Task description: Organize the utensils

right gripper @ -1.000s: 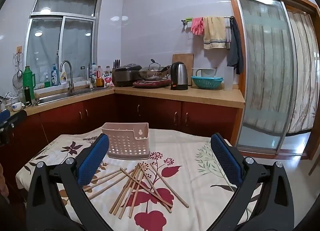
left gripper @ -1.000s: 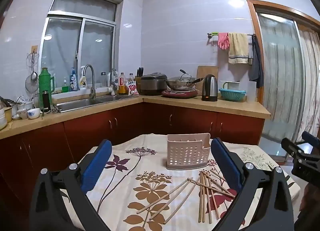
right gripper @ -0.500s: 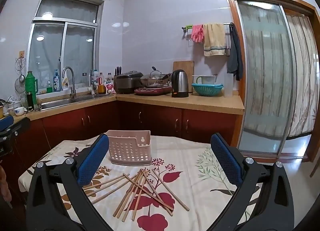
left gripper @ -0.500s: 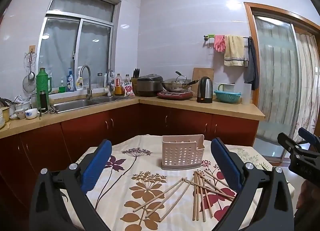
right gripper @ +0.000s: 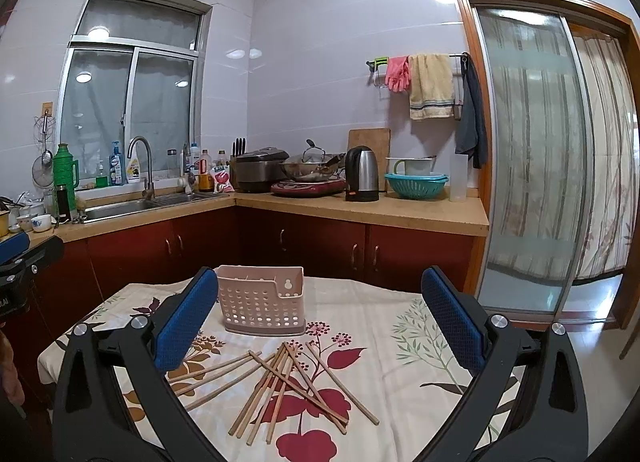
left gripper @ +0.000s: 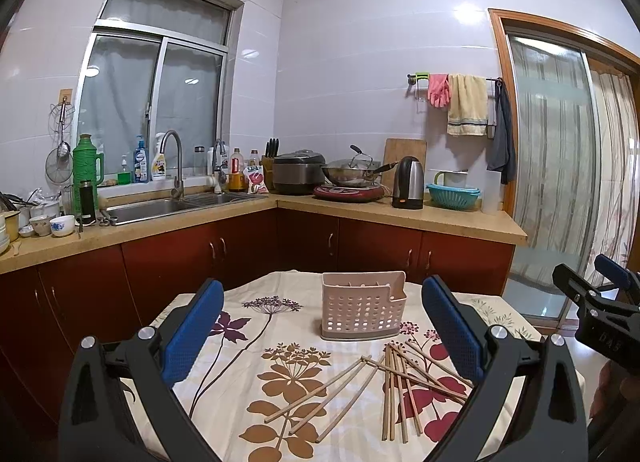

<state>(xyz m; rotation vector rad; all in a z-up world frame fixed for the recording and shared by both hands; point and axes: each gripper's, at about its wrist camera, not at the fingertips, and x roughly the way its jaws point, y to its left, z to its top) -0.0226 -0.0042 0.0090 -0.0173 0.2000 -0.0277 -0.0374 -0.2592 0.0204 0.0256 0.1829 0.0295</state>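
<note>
left tool point(left gripper: 322, 326): jaws spread wide, nothing between the blue pads; held above the near edge of the worktop, facing the kitchen corner.
right tool point(right gripper: 320, 314): jaws spread wide, holding nothing; also above the near edge. its tip shows at the right edge of the left wrist view point(left gripper: 596, 294).
worktop point(right gripper: 400, 302): table under a floral cloth, brown and dark red flower prints.
chopsticks point(right gripper: 288, 386): loose wooden sticks lying flat on the cloth, scattered and crossing one another; in the left wrist view point(left gripper: 384, 386) some fan out to the left and a tighter bunch lies to the right.
utensil basket point(left gripper: 362, 308): pale pink perforated plastic holder, upright on the cloth just beyond the chopsticks; near them, not touching as far as can be told. inner dividers visible at the top; contents cannot be told. in the right wrist view point(right gripper: 262, 300) it sits beside the left blue pad.
background counter point(left gripper: 400, 214): sink point(left gripper: 160, 206), kettle point(left gripper: 408, 182), wok point(left gripper: 350, 174), rice cooker point(left gripper: 298, 172), teal colander point(left gripper: 452, 196).
wall: towels and pink gloves point(left gripper: 438, 90) hang on a rail.
</note>
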